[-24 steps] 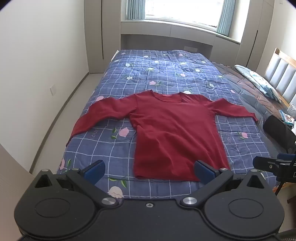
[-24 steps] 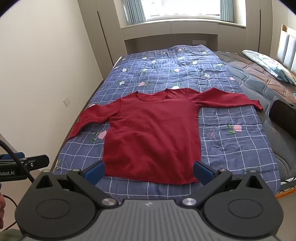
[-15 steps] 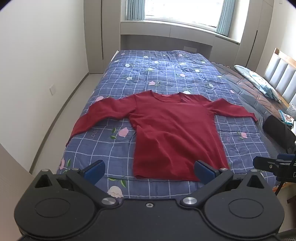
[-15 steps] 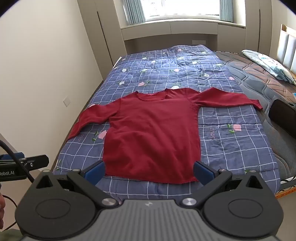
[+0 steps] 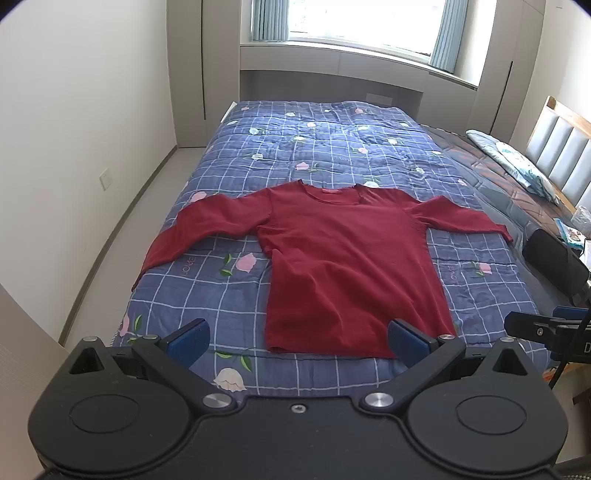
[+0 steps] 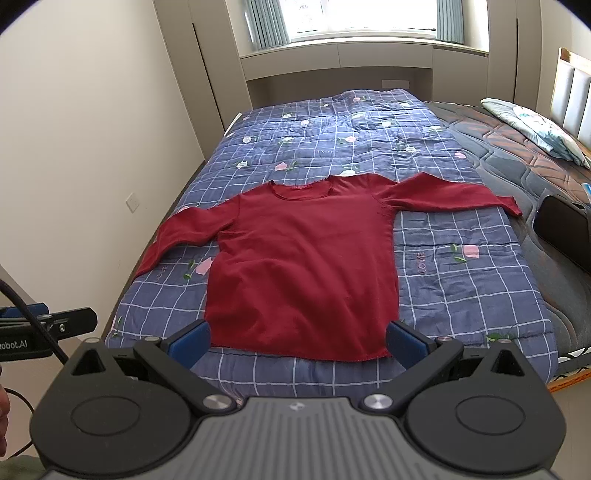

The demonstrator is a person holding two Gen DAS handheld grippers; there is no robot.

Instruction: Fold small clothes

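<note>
Bedroom with pale walls, where a bed spread with a blue checked floral quilt (image 5: 332,147) fills both wrist views. Nearest the lens, the left gripper (image 5: 298,341) holds its blue pads spread wide with nothing between them, hovering above the quilt's near edge; the right gripper (image 6: 297,341) is spread just as wide and equally empty. At 9 o'clock in the right view, the left tool's side carries a label cut off at the frame edge, reading "obot.AI". At 3 o'clock in the left view, the other tool shows only a stray "D".

Beyond the pads, a dark red long-sleeved top (image 5: 351,266) lies flat on the quilt, hem toward the grippers, neckline toward 12 o'clock, sleeves out toward 9 and 3 o'clock. Its neck tag is too small to read. "LOVE" is printed on the quilt beside each sleeve. Farther off at 2 o'clock, a patterned pillow (image 6: 535,125) lies by a padded headboard (image 5: 561,147) cut by the frame. A curtained window (image 5: 351,22) sits at 12 o'clock.
</note>
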